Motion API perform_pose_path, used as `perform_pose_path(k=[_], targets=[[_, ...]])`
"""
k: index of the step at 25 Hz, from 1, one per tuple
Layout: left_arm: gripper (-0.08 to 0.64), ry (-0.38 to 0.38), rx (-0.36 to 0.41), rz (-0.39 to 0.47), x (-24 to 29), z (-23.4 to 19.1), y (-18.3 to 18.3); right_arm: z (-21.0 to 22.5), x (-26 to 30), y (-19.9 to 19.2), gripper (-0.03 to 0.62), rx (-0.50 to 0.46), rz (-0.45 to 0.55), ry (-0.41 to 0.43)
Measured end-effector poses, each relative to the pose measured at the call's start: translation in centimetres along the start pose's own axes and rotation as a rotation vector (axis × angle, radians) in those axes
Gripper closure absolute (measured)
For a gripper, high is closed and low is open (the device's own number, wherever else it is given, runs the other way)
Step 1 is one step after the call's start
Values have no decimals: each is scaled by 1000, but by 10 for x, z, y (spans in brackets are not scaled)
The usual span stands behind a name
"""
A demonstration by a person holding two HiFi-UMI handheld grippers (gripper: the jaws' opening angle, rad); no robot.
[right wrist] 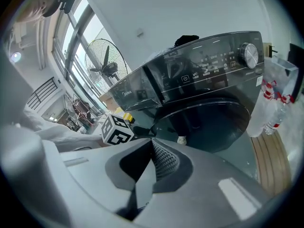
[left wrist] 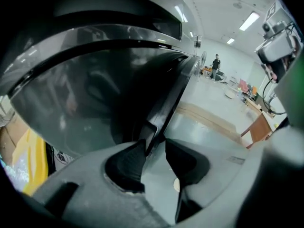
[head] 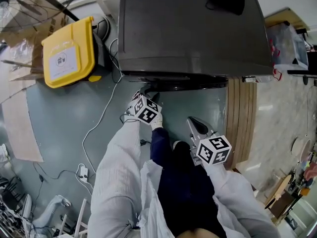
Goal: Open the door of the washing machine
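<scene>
**Left tongs on the door rim, right tongs idle**
The left gripper (left wrist: 154, 145) is pinched on the rim of the round dark-glass door (left wrist: 95, 94), low on the dark grey washing machine (head: 193, 29) at top centre. The right gripper (right wrist: 151, 144) is closed and empty. We judge the door rigid, hinged and slippery. The yellow lidded bin (head: 69, 53) at upper left is shut, contents unseen.

I see the washing machine (head: 193, 29) from above, its top dark and its door (head: 183, 85) bulging at the front. The left gripper (head: 142, 94) reaches the door's left edge; its grip is not readable from here. The right gripper (head: 194, 122) hangs clear of the door, over the grey floor (head: 64, 118). A yellow bin (head: 69, 51) stands left of the machine, and a white cable (head: 101, 123) trails across the floor.
</scene>
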State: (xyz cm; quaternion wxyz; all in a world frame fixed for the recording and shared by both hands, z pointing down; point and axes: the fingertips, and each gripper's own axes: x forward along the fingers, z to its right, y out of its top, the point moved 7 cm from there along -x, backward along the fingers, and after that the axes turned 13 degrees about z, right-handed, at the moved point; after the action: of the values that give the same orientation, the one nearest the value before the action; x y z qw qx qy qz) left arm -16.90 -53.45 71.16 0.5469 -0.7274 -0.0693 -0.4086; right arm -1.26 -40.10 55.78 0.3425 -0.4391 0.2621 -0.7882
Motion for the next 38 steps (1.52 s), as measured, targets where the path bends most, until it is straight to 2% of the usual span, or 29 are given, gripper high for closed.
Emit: perform_pose_path(k=[6, 11, 17, 23, 27, 34, 38], targets=[[433, 21, -64, -5, -12, 32, -16, 3, -20, -12, 584, -1, -2, 19], [439, 42, -117, -8, -25, 74, -32, 6, -47, -25, 584, -3, -2, 31], [449, 60, -138, -17, -36, 121, -48, 13, -84, -48, 584, -3, 5, 51], [456, 87, -229, -5, -42, 175, -66, 27, -127, -79, 584, -11, 11, 73], [462, 97, -262, 22, -46, 217, -73, 39, -158, -97, 584, -19, 20, 77], [476, 71, -282, 41, -44, 297, -79, 54, -209, -123, 584, -22, 51, 58], [474, 27, -298, 39, -33, 343, -77, 69, -237, -135, 584, 7, 76, 27]])
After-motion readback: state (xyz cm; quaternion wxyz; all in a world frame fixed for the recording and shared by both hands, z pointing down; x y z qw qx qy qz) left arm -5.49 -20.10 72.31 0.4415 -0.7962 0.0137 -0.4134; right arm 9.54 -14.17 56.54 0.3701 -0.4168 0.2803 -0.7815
